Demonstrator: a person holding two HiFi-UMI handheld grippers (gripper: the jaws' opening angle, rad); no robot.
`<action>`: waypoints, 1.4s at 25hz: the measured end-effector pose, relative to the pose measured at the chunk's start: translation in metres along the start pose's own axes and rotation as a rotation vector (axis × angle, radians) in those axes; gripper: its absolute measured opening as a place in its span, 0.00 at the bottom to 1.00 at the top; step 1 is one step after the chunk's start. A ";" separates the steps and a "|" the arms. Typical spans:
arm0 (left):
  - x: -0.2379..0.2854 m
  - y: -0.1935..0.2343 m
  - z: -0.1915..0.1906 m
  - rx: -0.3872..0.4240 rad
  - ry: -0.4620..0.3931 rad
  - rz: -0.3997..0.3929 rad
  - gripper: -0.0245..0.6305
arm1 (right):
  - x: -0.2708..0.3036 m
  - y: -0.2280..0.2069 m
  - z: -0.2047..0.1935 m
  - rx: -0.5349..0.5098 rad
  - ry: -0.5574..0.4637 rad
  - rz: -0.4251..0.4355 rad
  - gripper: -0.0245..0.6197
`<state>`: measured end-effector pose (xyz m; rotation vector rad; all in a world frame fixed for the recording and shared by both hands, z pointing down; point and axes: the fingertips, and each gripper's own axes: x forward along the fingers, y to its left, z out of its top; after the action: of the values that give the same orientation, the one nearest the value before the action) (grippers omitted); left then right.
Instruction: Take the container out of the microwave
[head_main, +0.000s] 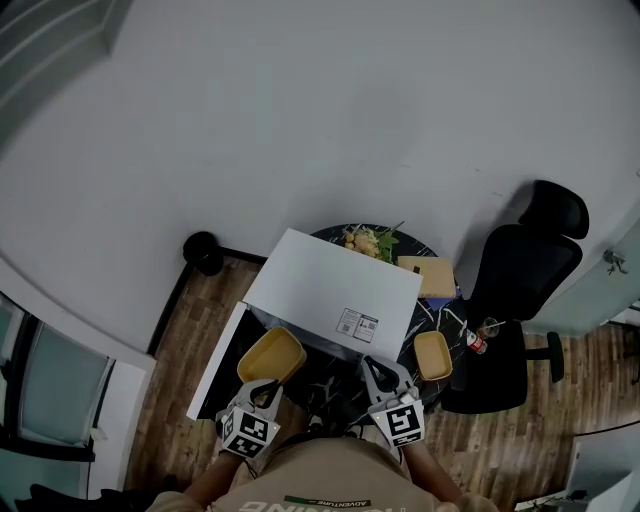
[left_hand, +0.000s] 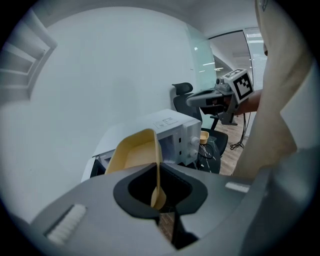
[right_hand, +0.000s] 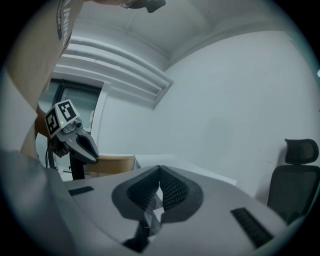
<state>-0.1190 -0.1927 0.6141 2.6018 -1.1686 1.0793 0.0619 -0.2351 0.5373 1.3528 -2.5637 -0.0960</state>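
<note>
A yellow container (head_main: 270, 357) hangs in front of the white microwave (head_main: 335, 285), outside its cavity. My left gripper (head_main: 262, 395) is shut on the container's near rim. In the left gripper view the thin rim (left_hand: 157, 170) stands edge-on between the closed jaws of the left gripper (left_hand: 157, 172), with the microwave (left_hand: 172, 132) behind it. My right gripper (head_main: 385, 378) hovers at the microwave's front right, shut and empty. In the right gripper view the pads of the right gripper (right_hand: 160, 172) meet, and the left gripper (right_hand: 82, 145) shows with the container (right_hand: 115, 164).
The microwave door (head_main: 215, 372) hangs open at the left. A second yellow container (head_main: 432, 355), a bottle (head_main: 476, 341), a cardboard box (head_main: 430, 275) and a plant (head_main: 368, 240) share the dark table. A black office chair (head_main: 520, 290) stands at the right.
</note>
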 end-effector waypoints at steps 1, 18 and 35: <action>-0.001 0.001 0.009 0.007 -0.016 -0.003 0.07 | 0.000 0.000 0.001 -0.001 -0.003 -0.001 0.05; 0.013 0.003 0.105 0.108 -0.184 0.009 0.07 | 0.003 0.002 0.037 -0.025 -0.051 0.021 0.05; 0.022 0.003 0.097 0.125 -0.154 -0.012 0.07 | 0.007 0.006 0.037 -0.016 -0.027 0.027 0.05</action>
<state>-0.0564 -0.2424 0.5547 2.8292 -1.1482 0.9959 0.0443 -0.2396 0.5040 1.3196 -2.5965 -0.1306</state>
